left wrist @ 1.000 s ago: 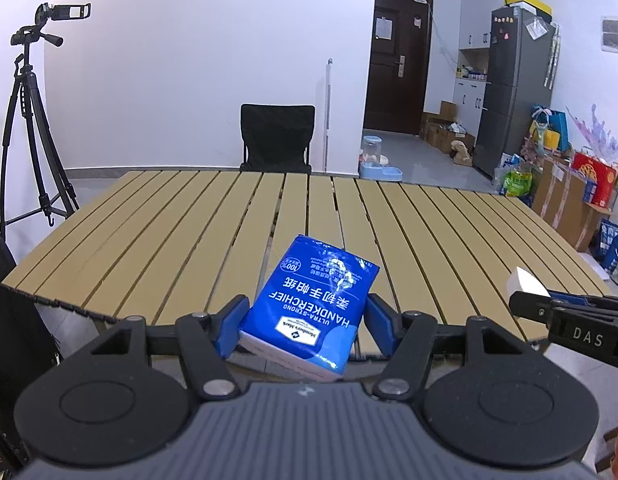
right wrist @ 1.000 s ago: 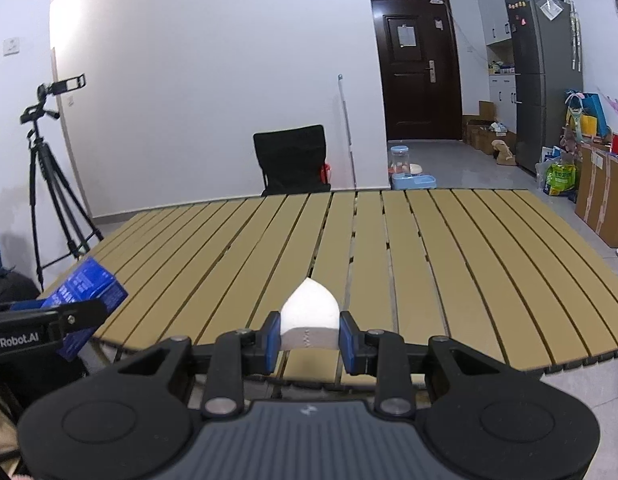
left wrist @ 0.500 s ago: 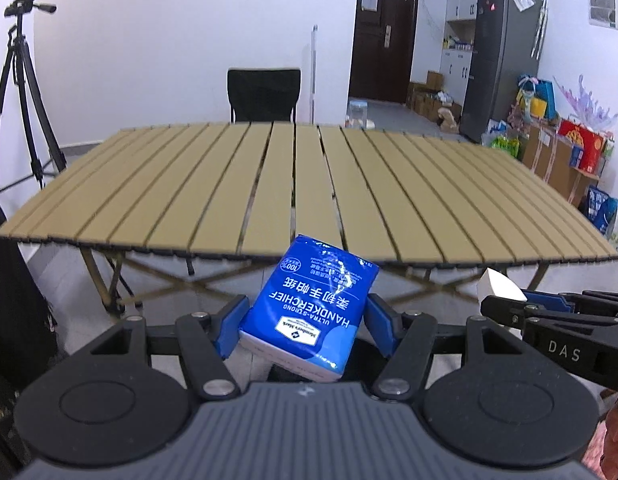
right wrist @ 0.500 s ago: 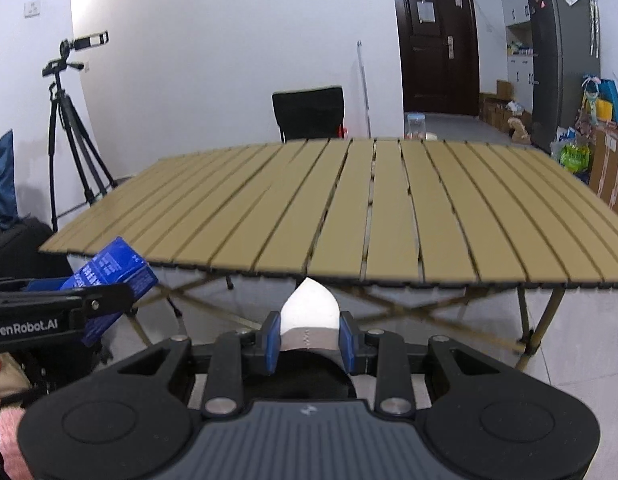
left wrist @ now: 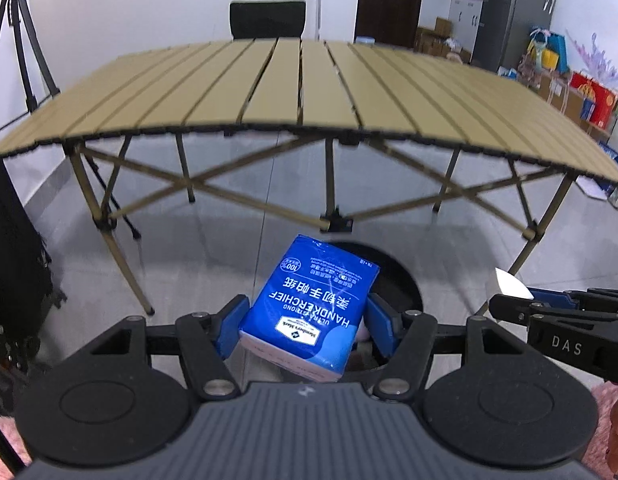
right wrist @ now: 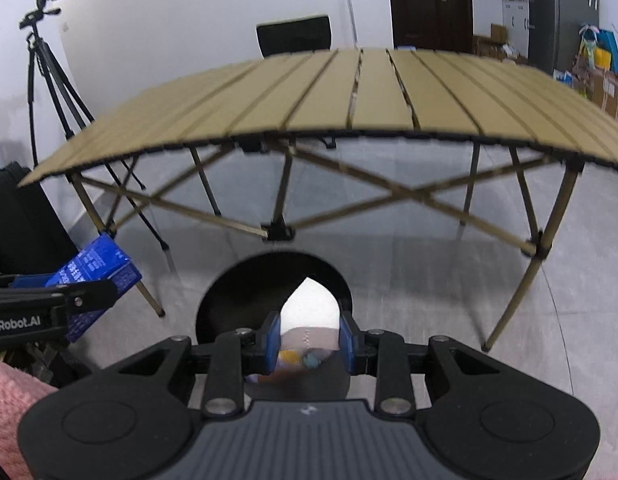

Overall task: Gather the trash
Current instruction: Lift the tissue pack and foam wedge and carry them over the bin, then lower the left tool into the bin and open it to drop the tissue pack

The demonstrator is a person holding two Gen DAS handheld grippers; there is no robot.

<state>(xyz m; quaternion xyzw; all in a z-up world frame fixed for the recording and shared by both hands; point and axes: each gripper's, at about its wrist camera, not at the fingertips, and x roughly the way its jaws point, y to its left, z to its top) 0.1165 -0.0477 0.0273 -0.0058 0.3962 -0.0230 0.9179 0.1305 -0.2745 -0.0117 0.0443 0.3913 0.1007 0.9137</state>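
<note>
My left gripper (left wrist: 307, 320) is shut on a blue handkerchief tissue pack (left wrist: 309, 308) and holds it above a round black trash bin (left wrist: 397, 280) on the floor. My right gripper (right wrist: 309, 334) is shut on a white folded paper piece (right wrist: 309, 306) and holds it over the same bin (right wrist: 245, 280), which has some colourful trash inside. The right gripper also shows at the right of the left wrist view (left wrist: 509, 300), and the left gripper with the blue pack (right wrist: 93, 270) shows at the left of the right wrist view.
A tan slatted folding table (left wrist: 309, 92) stands ahead with crossed legs (right wrist: 277, 232) just beyond the bin. A tripod (right wrist: 49, 64) and black bag (left wrist: 13, 248) are at left. A black chair (left wrist: 267, 20) stands behind the table; boxes and a fridge are at right.
Both grippers have drawn back from the table and dropped lower, tilting down. The table top is now above and ahead, and the black bin has come into view under the held items.
</note>
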